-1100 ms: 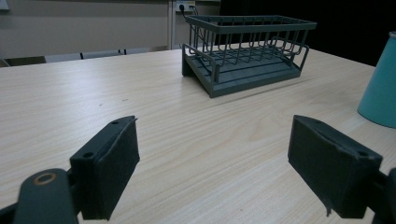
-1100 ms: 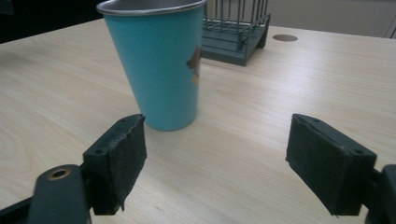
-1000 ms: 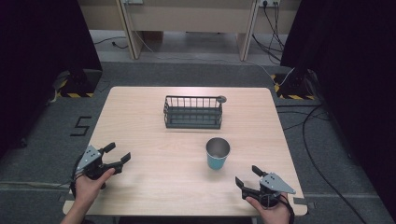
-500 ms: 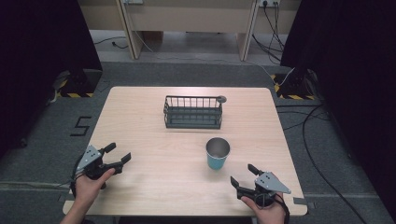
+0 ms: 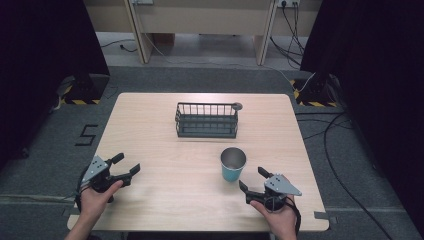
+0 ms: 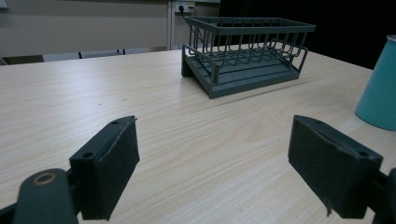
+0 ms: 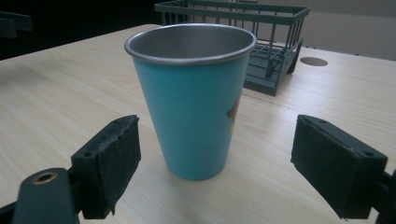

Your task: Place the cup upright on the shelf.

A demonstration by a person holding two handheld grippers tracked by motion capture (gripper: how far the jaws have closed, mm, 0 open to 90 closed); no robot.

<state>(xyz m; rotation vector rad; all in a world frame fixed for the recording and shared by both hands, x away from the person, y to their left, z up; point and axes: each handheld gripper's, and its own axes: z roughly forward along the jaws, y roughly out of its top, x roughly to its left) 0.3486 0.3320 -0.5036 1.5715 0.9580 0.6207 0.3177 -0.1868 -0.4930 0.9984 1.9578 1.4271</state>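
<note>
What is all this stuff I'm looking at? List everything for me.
Table: one, light wood, centre of the room.
Wire basket: one, dark grey, far middle of the table, looks empty.
Cup: one, teal with a metal inside, upright, nearer than the basket and a little right.
Round hole: one, grey, in the tabletop at the basket's far right corner.
Cables: several, black, on the floor at right.
Left tool: one, black, open, held over the near left of the table.
Right tool: one, black, open, pointed at the cup from just short of it.
</note>
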